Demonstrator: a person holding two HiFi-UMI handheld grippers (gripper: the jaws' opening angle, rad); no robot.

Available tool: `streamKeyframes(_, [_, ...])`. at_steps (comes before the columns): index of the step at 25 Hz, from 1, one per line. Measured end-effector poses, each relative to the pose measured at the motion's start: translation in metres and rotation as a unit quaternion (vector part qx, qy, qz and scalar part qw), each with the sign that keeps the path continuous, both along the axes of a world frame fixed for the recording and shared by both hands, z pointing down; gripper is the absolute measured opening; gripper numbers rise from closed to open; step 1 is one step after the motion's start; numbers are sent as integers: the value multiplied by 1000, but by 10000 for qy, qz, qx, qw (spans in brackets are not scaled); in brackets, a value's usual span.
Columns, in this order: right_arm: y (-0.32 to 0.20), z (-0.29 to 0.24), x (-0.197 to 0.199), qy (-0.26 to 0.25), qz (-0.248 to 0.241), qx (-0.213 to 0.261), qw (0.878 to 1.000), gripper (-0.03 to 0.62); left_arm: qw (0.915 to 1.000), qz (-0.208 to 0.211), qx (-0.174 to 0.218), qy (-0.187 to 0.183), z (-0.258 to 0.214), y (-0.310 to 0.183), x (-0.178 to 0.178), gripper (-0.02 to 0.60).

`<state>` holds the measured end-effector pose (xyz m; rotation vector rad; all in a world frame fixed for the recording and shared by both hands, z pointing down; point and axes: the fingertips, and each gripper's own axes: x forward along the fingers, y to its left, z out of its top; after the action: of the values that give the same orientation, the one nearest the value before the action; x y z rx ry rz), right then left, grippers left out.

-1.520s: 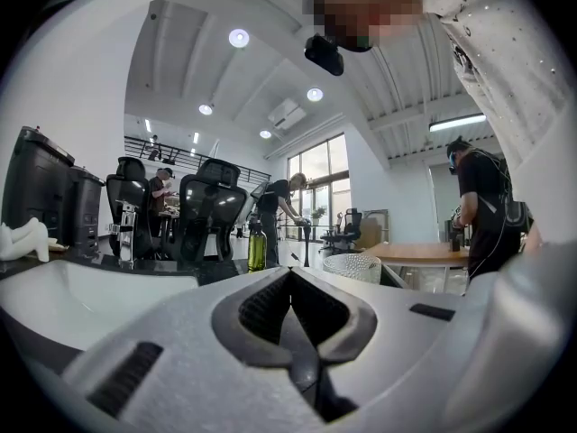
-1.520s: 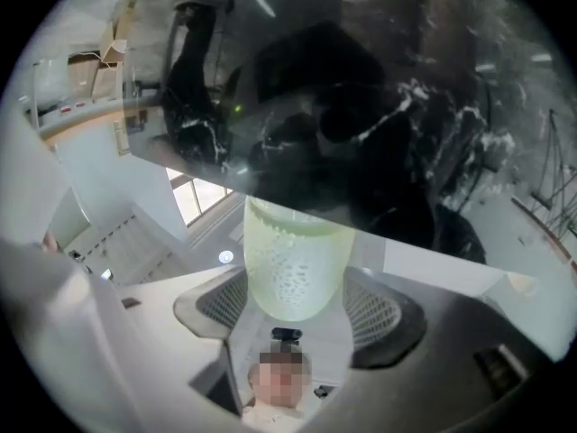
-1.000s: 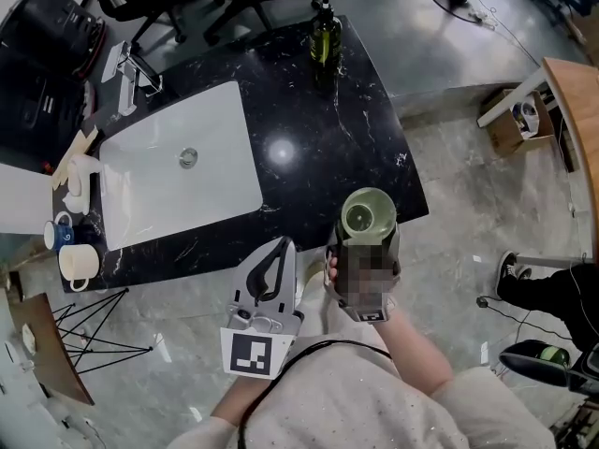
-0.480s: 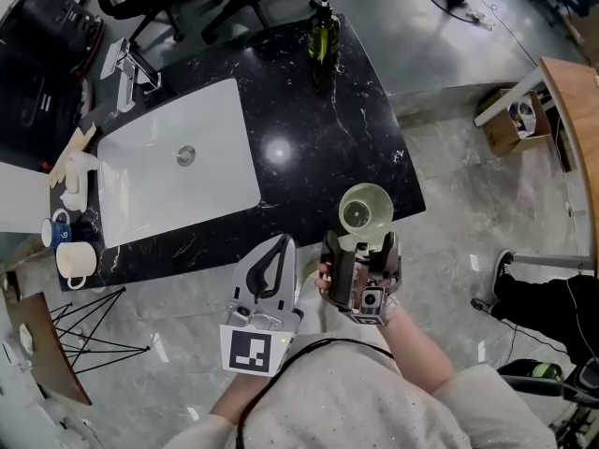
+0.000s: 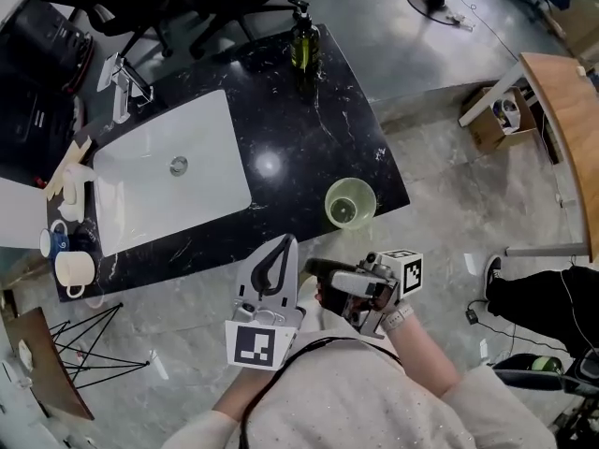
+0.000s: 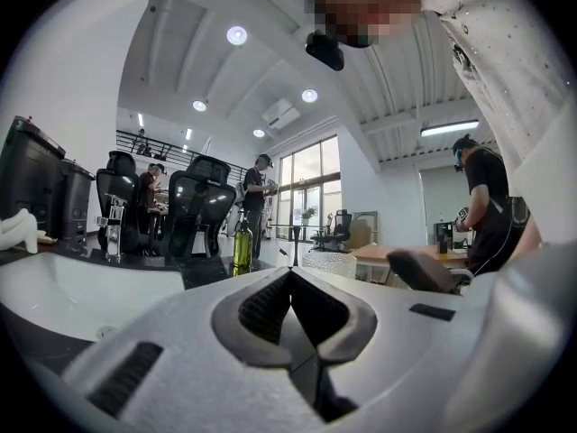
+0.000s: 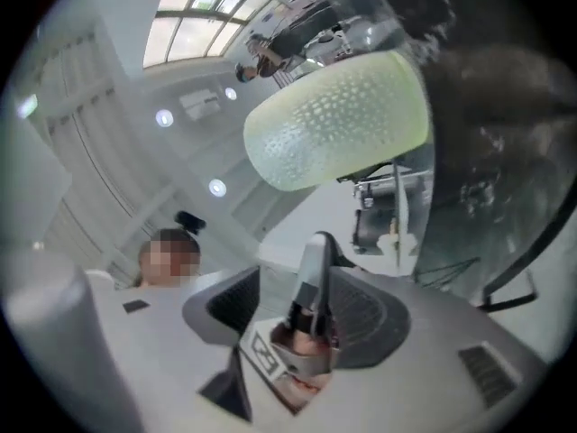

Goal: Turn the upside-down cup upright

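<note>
A pale green, dimpled cup (image 5: 350, 202) stands mouth up on the black marble counter (image 5: 309, 129), near its front right corner. My right gripper (image 5: 324, 273) hangs off the counter's edge in front of the cup, apart from it, turned on its side. Its jaws are closing with nothing between them. In the right gripper view the cup (image 7: 338, 133) shows above and beyond that gripper (image 7: 302, 298). My left gripper (image 5: 284, 243) stays shut and empty at the counter's front edge. In the left gripper view the left gripper (image 6: 290, 278) points level towards the cup (image 6: 326, 263).
A white sink (image 5: 168, 171) with a faucet (image 5: 126, 78) fills the counter's left half. A dark soap bottle (image 5: 301, 40) stands at the back edge. Mugs (image 5: 70, 267) sit at the far left. Office chairs stand behind, a wooden desk (image 5: 562, 110) and a person's leg (image 5: 533, 297) to the right.
My right gripper has let go of the cup, pulled back towards me and rolled onto its side. The cup now stands free on the counter. The left gripper has kept still.
</note>
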<state>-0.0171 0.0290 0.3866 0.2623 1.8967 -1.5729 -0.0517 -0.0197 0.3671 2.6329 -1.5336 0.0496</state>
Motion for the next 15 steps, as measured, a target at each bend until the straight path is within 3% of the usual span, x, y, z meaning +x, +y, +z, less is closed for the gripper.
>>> streamKeyframes(3, [6, 6, -2, 1559, 389, 675, 9847, 112, 9999, 67, -29, 86, 3, 2, 6, 8])
streamKeyframes(6, [6, 1, 4, 2735, 965, 1385, 9470, 21, 9998, 128, 61, 126, 2, 4, 10, 8])
streamKeyframes(7, [5, -2, 6, 3162, 1168, 1700, 9260, 15, 9997, 152, 84, 148, 0, 4, 12, 8])
streamKeyframes(9, [5, -9, 7, 3982, 1563, 2418, 8710, 12, 9996, 206, 112, 174, -3, 4, 18, 8])
streamKeyframes(12, [2, -30, 10, 4645, 2185, 3284, 7929, 8, 9993, 272, 134, 233, -12, 5, 26, 8])
streamKeyframes(15, [-3, -50, 14, 4934, 2693, 3716, 7389, 8, 9989, 327, 299, 141, -20, 6, 29, 8])
